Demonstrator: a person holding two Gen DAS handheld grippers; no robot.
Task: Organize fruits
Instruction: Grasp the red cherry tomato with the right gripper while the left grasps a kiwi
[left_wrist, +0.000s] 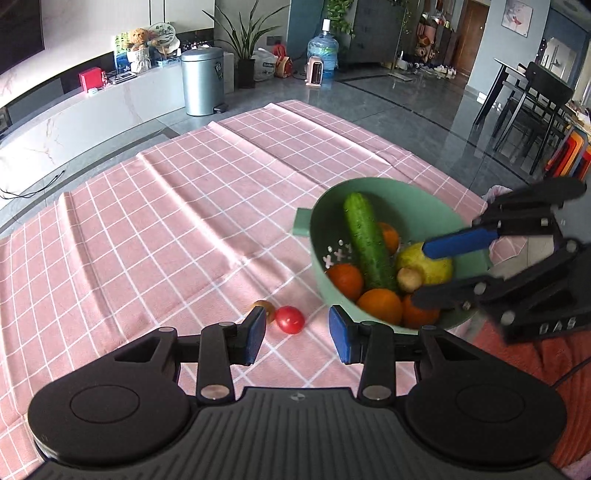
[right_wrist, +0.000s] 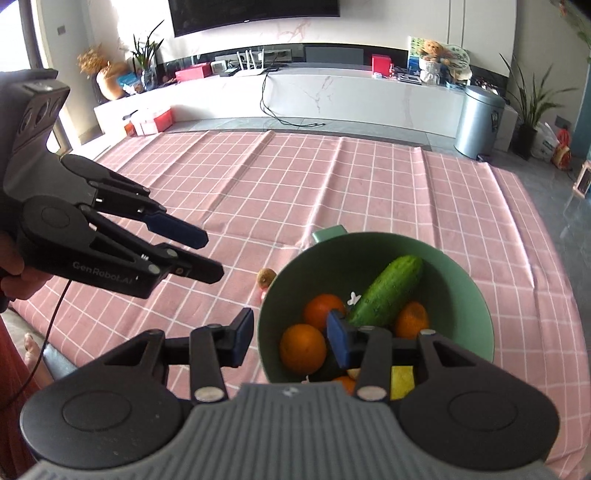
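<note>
Left tongs (left_wrist: 297, 334) are hovering released over the tomato (left_wrist: 290, 319) on the worktop (left_wrist: 147, 229); right tongs (right_wrist: 291, 338) are hanging released, empty, above the green colander (right_wrist: 469, 295). Next move, likely: lowering and pinching the tomato gently.

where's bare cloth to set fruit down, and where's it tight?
Free: the pink checked cloth left of and beyond the green colander, out to its far edge. Tight: the strip beside the colander's near-left rim, where a tomato and kiwi lie between the open left gripper fingers. The colander itself is full, with the open right gripper over it.
</note>
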